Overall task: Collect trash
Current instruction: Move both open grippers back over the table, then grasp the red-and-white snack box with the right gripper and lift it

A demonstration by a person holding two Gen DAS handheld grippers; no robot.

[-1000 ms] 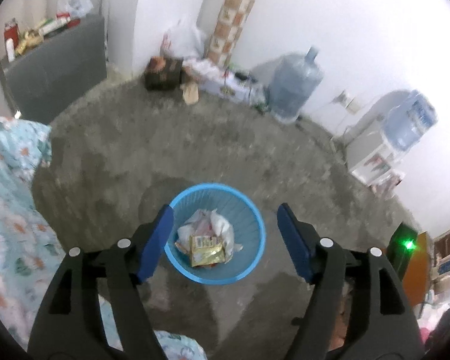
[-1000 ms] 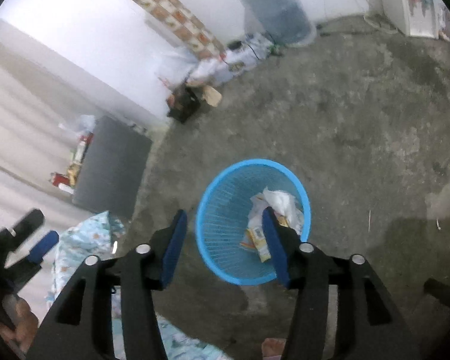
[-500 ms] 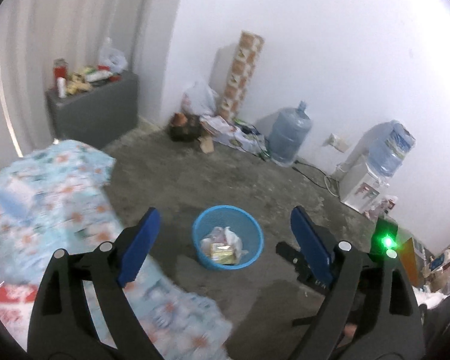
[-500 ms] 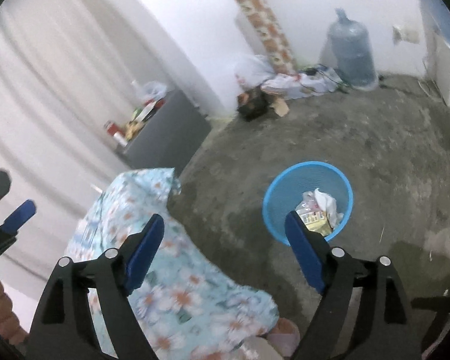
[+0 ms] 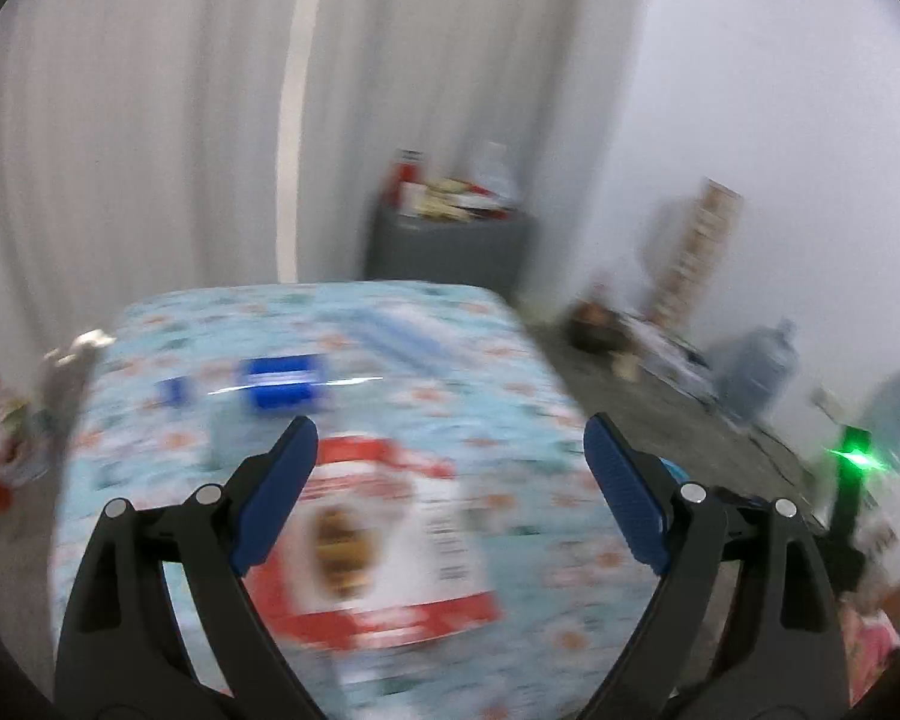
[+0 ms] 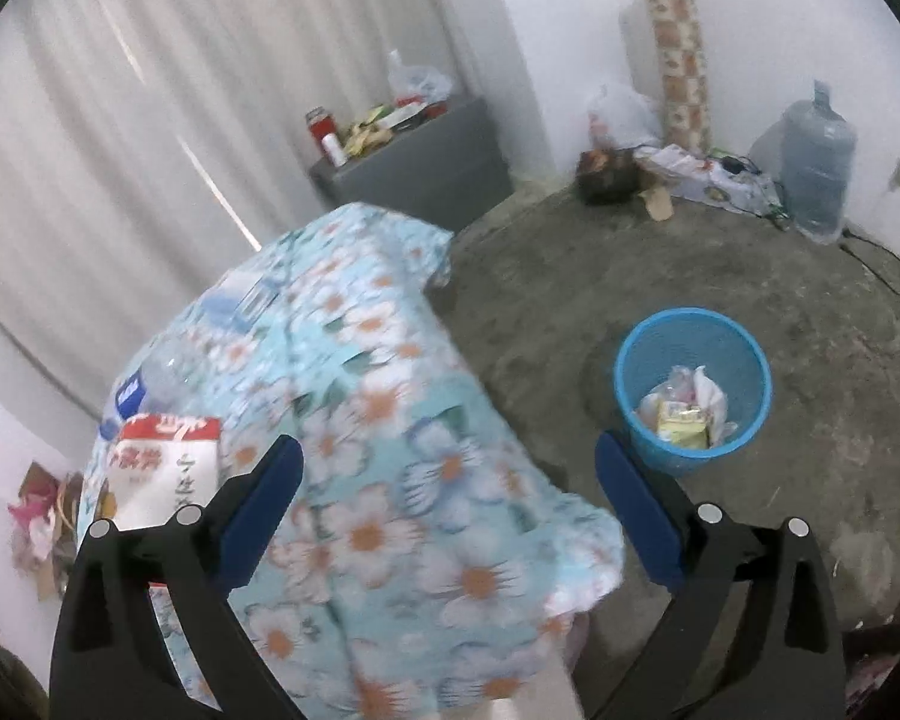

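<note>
Both grippers' jaws spread, empty, right's just widened; red-white packet (image 5: 384, 546) blurred, partly hidden behind left jaws

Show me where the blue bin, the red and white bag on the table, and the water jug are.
Blue bin (image 6: 744, 354): right wrist view, on its mesh inner wall.
Red and white bag (image 6: 165, 462): right wrist view, on its white front panel.
Water jug (image 6: 817, 171): right wrist view, on the middle of its body.
</note>
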